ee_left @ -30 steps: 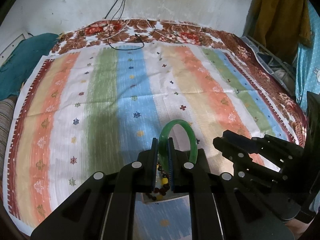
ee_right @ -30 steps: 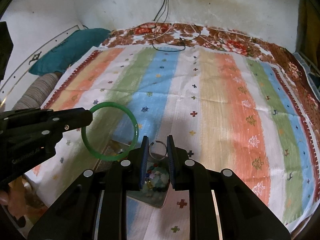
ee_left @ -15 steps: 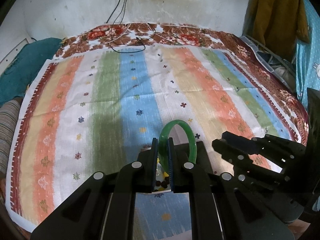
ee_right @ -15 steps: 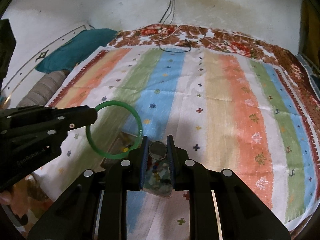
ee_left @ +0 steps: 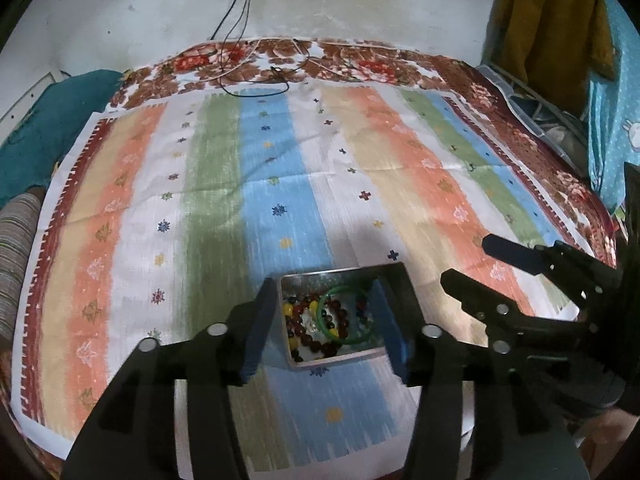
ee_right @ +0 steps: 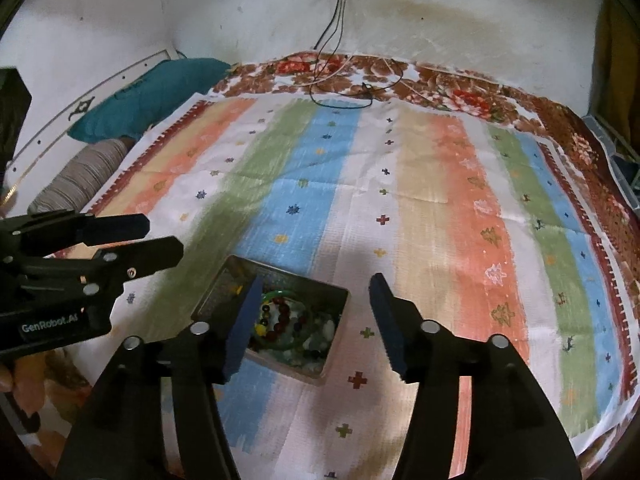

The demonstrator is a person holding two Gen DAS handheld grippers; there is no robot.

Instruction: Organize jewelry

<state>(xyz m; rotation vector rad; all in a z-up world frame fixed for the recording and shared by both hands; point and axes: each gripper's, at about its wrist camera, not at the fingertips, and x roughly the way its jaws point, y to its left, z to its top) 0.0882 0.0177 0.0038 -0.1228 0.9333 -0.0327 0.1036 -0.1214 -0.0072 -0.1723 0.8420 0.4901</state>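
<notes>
A square metal jewelry box (ee_left: pixel 396 274) (ee_right: pixel 224 280) lies open on the striped cloth. Inside it are bead bracelets (ee_left: pixel 320 332) (ee_right: pixel 280 316) and a green bangle (ee_left: pixel 356 339) (ee_right: pixel 296 346) lying flat on them. My left gripper (ee_left: pixel 324 328) is open and empty, its fingers on either side of the box; it also shows at the left of the right wrist view (ee_right: pixel 160 240). My right gripper (ee_right: pixel 312 320) is open and empty just above the box's right part; it also shows at the right of the left wrist view (ee_left: pixel 468 264).
The box sits near the front of a bed covered by a striped cloth (ee_left: pixel 280 168) over a floral blanket (ee_left: pixel 360 64). Cables (ee_left: pixel 256 80) lie at the far edge by the wall. A teal pillow (ee_right: pixel 144 96) and a striped bolster (ee_right: pixel 80 176) lie at the left.
Both grippers have opened. The green bangle left my left gripper and now lies in the box. The small ring held by my right gripper is no longer between its fingers.
</notes>
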